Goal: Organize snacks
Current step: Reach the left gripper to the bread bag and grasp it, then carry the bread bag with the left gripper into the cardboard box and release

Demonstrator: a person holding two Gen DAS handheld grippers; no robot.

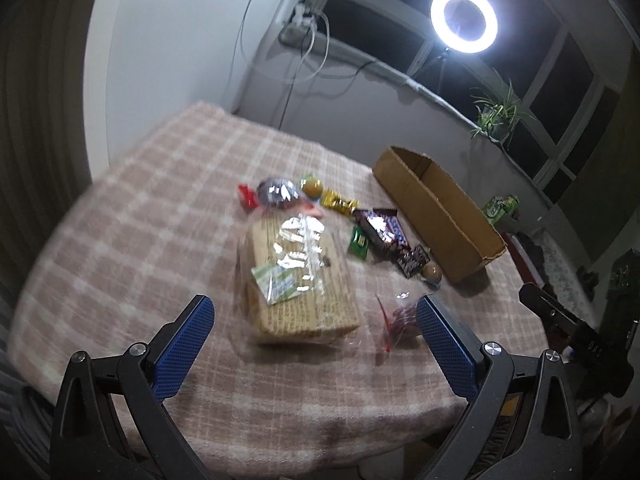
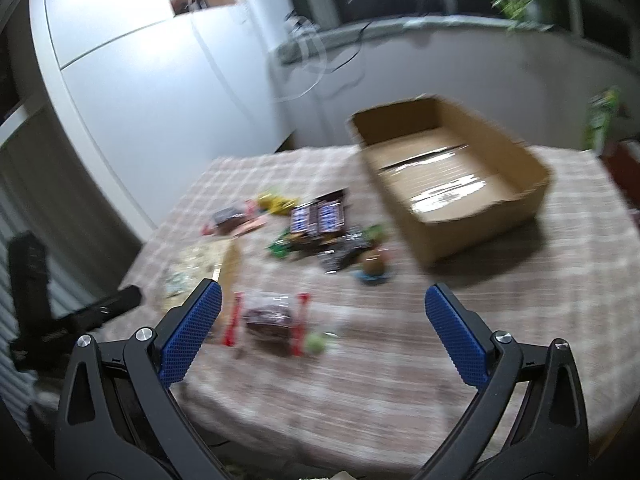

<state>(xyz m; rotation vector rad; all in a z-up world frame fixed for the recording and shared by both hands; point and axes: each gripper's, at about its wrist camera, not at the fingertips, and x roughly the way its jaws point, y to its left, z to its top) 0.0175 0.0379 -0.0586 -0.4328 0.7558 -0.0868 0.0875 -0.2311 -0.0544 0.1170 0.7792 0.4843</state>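
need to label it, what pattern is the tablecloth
Pink and white checks on the tablecloth, clearest in left wrist view.

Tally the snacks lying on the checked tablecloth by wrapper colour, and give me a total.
Clear bag of tan wafer biscuits: 1
Red-ended clear wrappers: 2
Yellow-gold foil wrapper: 1
Green wrapper: 1
Dark brown-and-blue chocolate bar pack: 1
Small dark patterned wrapper: 1
Round brown balls: 2
Total: 9, all outside the open brown cardboard box. Blur may hide more.
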